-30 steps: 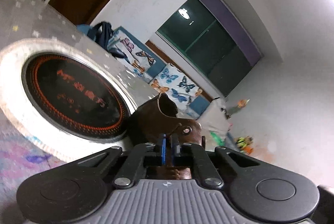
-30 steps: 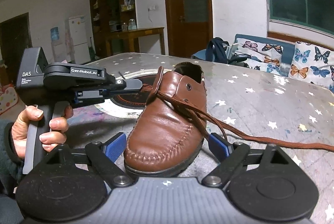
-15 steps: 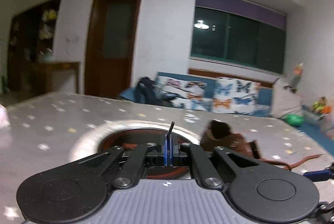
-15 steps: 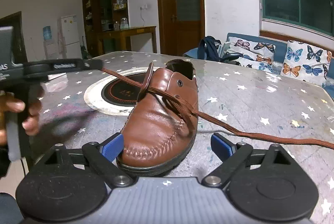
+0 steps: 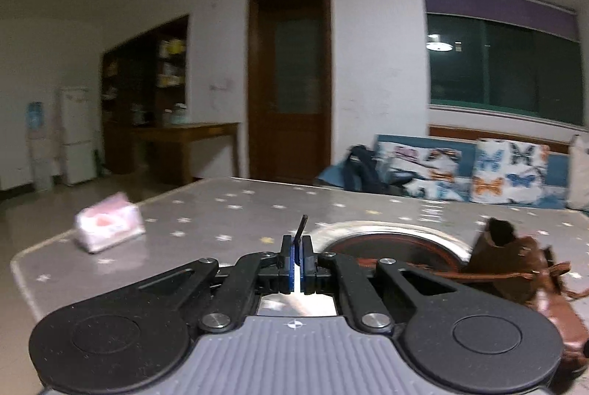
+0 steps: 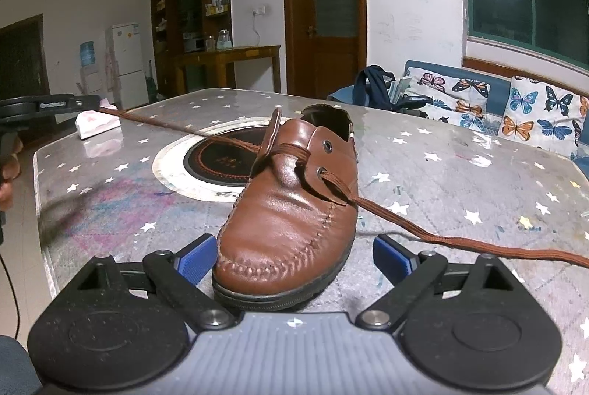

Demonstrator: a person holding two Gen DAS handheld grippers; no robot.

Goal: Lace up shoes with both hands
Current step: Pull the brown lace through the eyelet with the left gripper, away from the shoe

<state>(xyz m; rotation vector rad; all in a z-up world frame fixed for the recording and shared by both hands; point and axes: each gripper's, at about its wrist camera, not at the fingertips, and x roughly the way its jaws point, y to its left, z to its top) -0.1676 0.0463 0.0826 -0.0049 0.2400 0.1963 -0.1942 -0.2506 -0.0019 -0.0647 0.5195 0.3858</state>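
Left gripper [image 5: 296, 260] pinching brown flat lace [image 6: 176, 126] taut from brown leather shoe [image 6: 291, 211]; right gripper [image 6: 294, 257] spread. Next, probably: thread upper eyelet [image 6: 327, 147].

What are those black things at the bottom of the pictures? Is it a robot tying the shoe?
Not a robot. A person holds two claws, one in each hand, and each claw carries a camera looking along its fingers. One picture comes from the left claw: it is pinched shut on the dark tip of the brown lace, pulling it out to the side. The other comes from the right claw: it is wide open, with the toe of the brown shoe between its blue fingers. The shoe stands on a starry table, beside a round black plate. A pink tissue packet lies near the table's corner.
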